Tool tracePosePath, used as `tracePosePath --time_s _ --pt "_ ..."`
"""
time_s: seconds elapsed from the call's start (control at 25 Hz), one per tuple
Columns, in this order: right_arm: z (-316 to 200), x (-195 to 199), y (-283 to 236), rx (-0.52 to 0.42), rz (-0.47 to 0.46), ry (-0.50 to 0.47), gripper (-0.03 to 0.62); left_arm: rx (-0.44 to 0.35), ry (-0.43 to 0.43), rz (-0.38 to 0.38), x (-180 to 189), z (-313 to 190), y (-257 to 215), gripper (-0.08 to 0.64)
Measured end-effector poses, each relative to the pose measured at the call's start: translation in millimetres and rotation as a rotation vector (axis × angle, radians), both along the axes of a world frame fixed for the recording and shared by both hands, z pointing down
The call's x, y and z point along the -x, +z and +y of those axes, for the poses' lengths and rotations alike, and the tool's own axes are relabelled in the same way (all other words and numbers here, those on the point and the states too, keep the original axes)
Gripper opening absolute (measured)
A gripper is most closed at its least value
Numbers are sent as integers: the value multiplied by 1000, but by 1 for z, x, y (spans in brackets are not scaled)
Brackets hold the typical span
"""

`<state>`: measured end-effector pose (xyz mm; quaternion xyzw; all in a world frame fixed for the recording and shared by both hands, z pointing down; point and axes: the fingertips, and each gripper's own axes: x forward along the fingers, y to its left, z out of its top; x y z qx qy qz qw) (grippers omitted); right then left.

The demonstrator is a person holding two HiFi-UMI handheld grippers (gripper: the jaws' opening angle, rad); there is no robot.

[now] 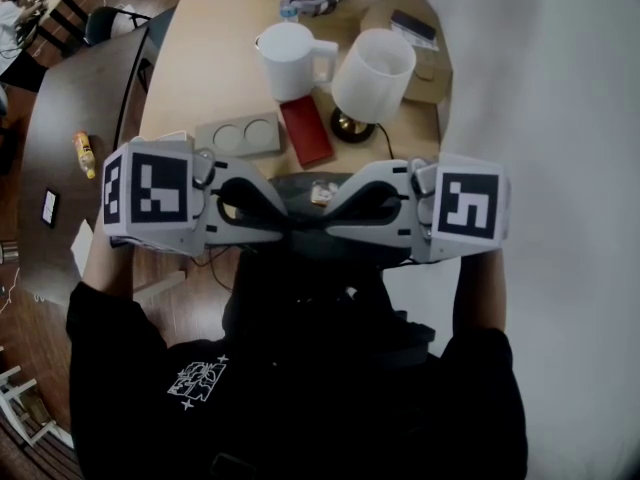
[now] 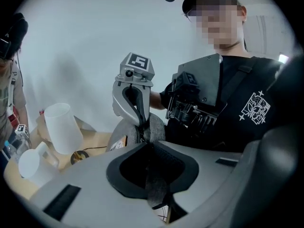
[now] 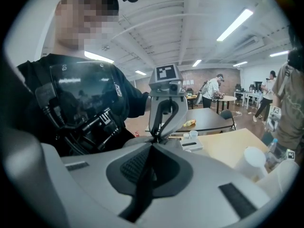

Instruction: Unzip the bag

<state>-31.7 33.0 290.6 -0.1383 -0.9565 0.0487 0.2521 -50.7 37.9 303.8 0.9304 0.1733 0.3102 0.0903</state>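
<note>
The person holds two hand-held grippers, left and right, and one grey bag. The tabletop bears one white jug, one lamp and one red book.

Light wooden table, dark round table beside it, white wall, ceiling strip lights

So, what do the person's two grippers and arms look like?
The left gripper and the right gripper look alike: light grey plastic shells, curved fingers with black inner pads, and a white cube with black square markers on each. The person wears a black short-sleeved shirt with a small white print.
</note>
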Motion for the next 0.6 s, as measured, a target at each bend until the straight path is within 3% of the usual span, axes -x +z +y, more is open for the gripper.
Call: tracePosePath --time_s 0.2,0.28,0.4,0.6 --pt "2 0 3 9 4 -10 14 -2 -26 19 0 -11 -5 32" --pt "5 -1 3 16 7 -19 13 -6 -23 -17 1 -12 0 32" --pt "5 -1 2 21 2 -13 13 -60 -20 -64 2 -9 13 31" --pt "8 -2 0 -10 17 -10 14 -146 -21 -49 1 -5 12 26"
